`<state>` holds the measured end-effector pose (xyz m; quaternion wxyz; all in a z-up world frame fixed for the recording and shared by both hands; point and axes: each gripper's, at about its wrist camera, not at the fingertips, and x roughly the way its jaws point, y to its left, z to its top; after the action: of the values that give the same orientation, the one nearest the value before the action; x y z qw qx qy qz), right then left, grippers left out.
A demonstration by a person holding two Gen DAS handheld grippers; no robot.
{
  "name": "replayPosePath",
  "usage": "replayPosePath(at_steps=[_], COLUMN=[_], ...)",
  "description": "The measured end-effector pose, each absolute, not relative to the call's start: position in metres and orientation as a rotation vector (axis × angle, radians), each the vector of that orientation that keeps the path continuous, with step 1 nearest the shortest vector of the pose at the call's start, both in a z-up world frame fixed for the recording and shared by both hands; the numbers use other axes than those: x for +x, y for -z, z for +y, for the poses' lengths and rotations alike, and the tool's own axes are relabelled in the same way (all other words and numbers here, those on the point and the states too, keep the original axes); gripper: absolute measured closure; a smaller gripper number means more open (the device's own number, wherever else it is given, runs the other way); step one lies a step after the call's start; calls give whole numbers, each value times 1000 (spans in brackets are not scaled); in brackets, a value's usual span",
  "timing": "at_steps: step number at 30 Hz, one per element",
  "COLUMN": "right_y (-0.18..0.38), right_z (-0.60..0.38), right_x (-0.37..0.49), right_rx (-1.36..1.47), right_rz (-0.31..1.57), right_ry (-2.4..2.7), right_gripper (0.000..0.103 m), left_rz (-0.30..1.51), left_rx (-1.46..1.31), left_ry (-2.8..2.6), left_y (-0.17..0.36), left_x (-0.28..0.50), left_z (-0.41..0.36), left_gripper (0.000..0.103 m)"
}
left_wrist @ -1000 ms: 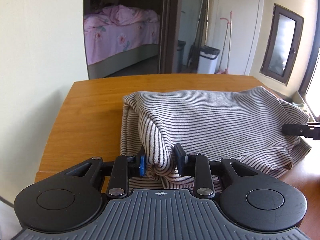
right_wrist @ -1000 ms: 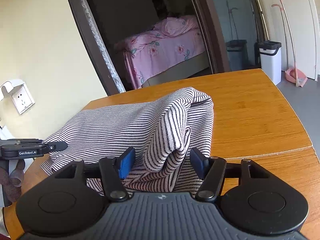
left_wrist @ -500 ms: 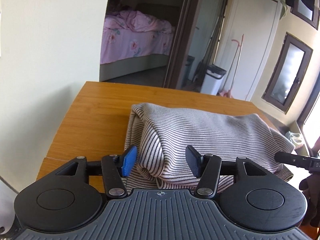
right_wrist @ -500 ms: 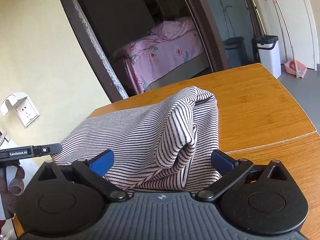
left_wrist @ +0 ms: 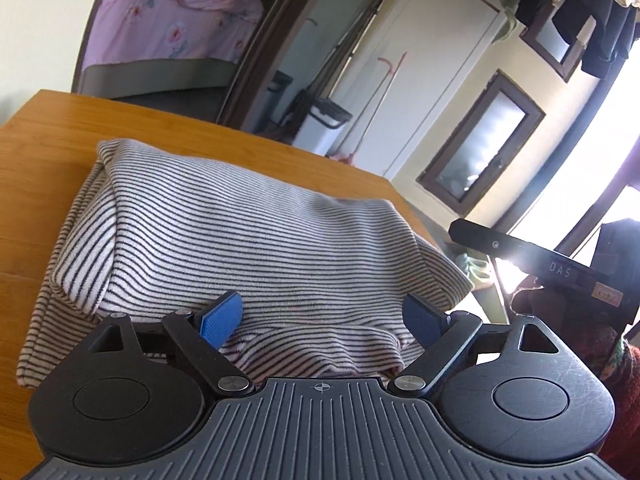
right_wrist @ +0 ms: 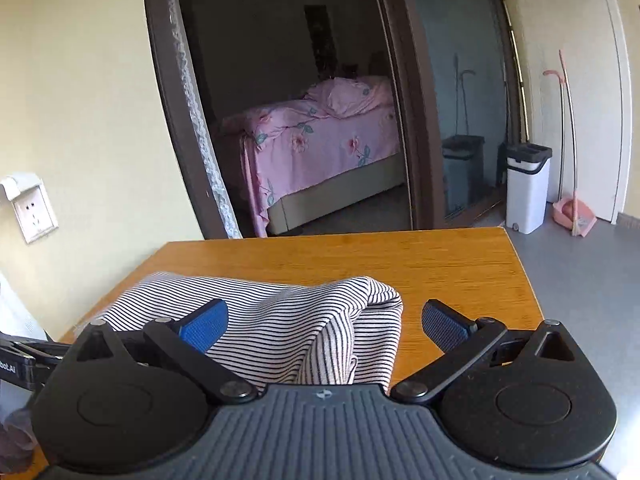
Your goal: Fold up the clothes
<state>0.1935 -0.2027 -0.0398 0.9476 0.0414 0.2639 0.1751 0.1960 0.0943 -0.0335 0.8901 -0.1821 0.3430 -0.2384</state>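
a: on the wooden table [right_wrist: 452, 264], item one: striped garment [left_wrist: 256, 248], black-and-white, folded into a thick bundle. it lies flat, with one rounded fold corner toward the far left and loose layered edges on the near side.

b: item two, left gripper [left_wrist: 323, 316]?

a: released. blue pads [left_wrist: 221, 317] spread wide, nothing clasped. it sits low over the near edge of the bundle, tilted so the room leans in its view. cloth lies between and below the fingers; whether the pads touch it cannot be told.

b: item three, right gripper [right_wrist: 322, 327]?

a: likewise released, jaws wide apart, empty. it points level across the table toward the doorway [right_wrist: 280, 100]. a raised hump of the striped garment [right_wrist: 320, 320] sits between its fingers, clear of the right pad, close by the left one.

b: do the two see each other?

a: yes. the right gripper shows as a black bar [left_wrist: 524, 252] at the right of the left view, beyond the garment's end. the left one shows as a dark bar at the left edge of the right view.

b: background entries?

a: pink floral bed [right_wrist: 320, 136] through the doorway, white bin [right_wrist: 526, 188], wall socket [right_wrist: 32, 212].
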Motion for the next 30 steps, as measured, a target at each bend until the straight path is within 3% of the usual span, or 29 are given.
replayPosePath(at_steps=[6,12,23,30], right_y=[79,87,86,60], right_z=[-167,-157,-132,-179], right_x=[222,186,144,151], right_rx=[-98,21,31,181], right_rz=[691,735,748,678], right_ry=[-287,-357,-387,-368], right_gripper=[0,0,0,0], left_rz=[729,766,761,755], left_rx=[-367,-323,-353,-347], left_ry=[459,442,381,430], left_y=[38,36,33,33], left_x=[211,234,246,218], left_z=[102,102,105,93], left_gripper=[11,7,3,3])
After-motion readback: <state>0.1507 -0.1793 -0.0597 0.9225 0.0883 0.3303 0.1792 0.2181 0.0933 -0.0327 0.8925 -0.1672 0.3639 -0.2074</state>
